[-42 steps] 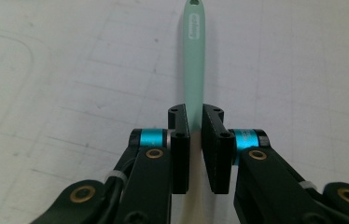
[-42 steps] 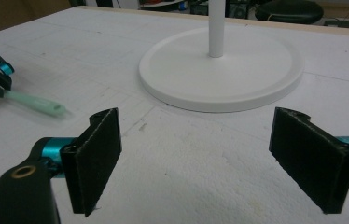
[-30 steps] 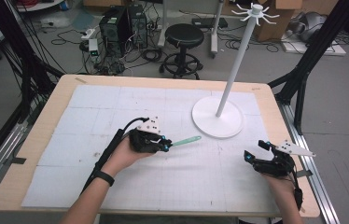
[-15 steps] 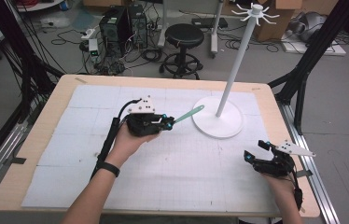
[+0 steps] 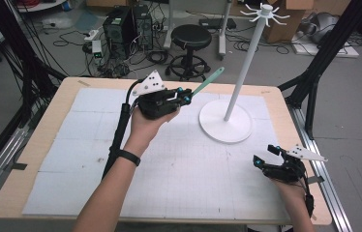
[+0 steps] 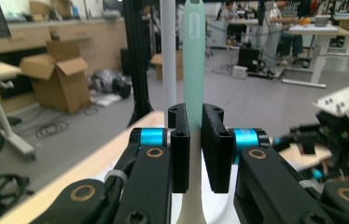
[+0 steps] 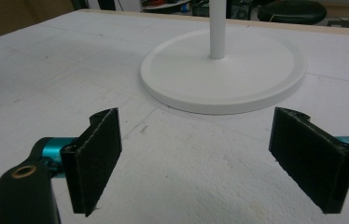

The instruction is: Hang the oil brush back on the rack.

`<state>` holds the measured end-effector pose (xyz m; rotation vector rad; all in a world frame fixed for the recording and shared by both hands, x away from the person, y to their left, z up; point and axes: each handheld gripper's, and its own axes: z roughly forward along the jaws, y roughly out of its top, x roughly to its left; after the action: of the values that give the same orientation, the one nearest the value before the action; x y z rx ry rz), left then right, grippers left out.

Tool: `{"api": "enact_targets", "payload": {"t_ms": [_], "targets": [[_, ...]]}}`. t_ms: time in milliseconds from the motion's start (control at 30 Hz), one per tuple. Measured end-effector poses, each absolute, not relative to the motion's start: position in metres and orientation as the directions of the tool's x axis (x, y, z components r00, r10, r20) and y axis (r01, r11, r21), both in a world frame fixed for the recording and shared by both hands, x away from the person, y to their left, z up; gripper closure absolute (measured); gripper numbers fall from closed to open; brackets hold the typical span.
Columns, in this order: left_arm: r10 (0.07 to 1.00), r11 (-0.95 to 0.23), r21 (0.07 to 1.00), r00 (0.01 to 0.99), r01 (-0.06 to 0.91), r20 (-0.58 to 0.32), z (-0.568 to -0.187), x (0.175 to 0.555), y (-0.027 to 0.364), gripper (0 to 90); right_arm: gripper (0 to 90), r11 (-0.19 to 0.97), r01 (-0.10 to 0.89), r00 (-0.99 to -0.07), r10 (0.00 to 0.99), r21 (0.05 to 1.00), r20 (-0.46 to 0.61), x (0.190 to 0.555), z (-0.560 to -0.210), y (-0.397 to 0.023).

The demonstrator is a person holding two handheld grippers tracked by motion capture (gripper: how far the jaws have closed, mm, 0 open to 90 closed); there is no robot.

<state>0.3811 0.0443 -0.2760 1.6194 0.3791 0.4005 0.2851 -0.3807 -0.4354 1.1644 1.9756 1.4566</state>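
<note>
Left tool (image 5: pixel 185 96) is clamped on a mint-green utensil handle (image 5: pixel 208 80). The handle sticks out past the tool tips, tilted up and away toward the white stand pole (image 5: pixel 243 72), and its far end is near the pole but apart from it. Tool and handle are lifted off the bench (image 5: pixel 34 159), with nothing under them touching the white mat (image 5: pixel 72 145). In the left gripper view the green handle (image 6: pixel 193 56) runs straight up between the two black pads (image 6: pixel 180 149), which pinch it close on both sides; the left tool (image 6: pixel 194 154) has only a narrow gap, filled by the handle. The pole (image 6: pixel 168 56) stands just left of the handle there, behind it. What sits at the lower end of the handle I can't tell; it is hidden in the tool.

Right tool (image 5: pixel 265 157) rests low at the near right of the bench, jaws spread wide, holding nothing. In the right gripper view the right tool (image 7: pixel 196 163) faces the round stand base (image 7: pixel 224 74), which is ahead of the pads and well apart from them, with bare mat (image 7: pixel 46 70) between.

Counts: one green handle, one stand (one pole, one round base (image 5: pixel 225 126), one hook crown (image 5: pixel 265 12) on top), two tools, one bench, one mat. A black wristband (image 5: pixel 129 157) is on the left wrist.
</note>
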Motion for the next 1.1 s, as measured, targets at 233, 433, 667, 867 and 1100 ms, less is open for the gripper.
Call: {"api": "enact_targets", "payload": {"t_ms": [233, 433, 667, 867, 1100], "targets": [[0.493, -0.008, 1.0, 0.87, -0.022, 0.023, -0.254, 0.388, 0.035, 82.1, 16.3, 0.098, 0.373, -0.561, 0.816, 0.923, 0.14, 0.286, -0.435, -0.382], [0.463, 0.088, 0.996, 0.886, -0.011, -0.031, -0.243, 0.398, 0.034, 82.1, 16.3, 0.093, 0.377, -0.562, 0.814, 0.921, 0.148, 0.286, -0.435, -0.382], [0.478, 0.08, 0.996, 0.878, -0.041, -0.002, -0.231, 0.402, 0.023, 82.2, 16.3, 0.093, 0.376, -0.563, 0.813, 0.922, 0.148, 0.286, -0.436, -0.382], [0.481, 0.073, 0.995, 0.876, -0.073, 0.029, -0.221, 0.404, 0.009, 82.1, 16.3, 0.09, 0.377, -0.563, 0.813, 0.922, 0.151, 0.286, -0.435, -0.382], [0.474, 0.104, 0.992, 0.88, -0.078, 0.019, -0.218, 0.41, 0.0, 82.1, 16.3, 0.09, 0.375, -0.567, 0.81, 0.923, 0.151, 0.287, -0.436, -0.382]]}}
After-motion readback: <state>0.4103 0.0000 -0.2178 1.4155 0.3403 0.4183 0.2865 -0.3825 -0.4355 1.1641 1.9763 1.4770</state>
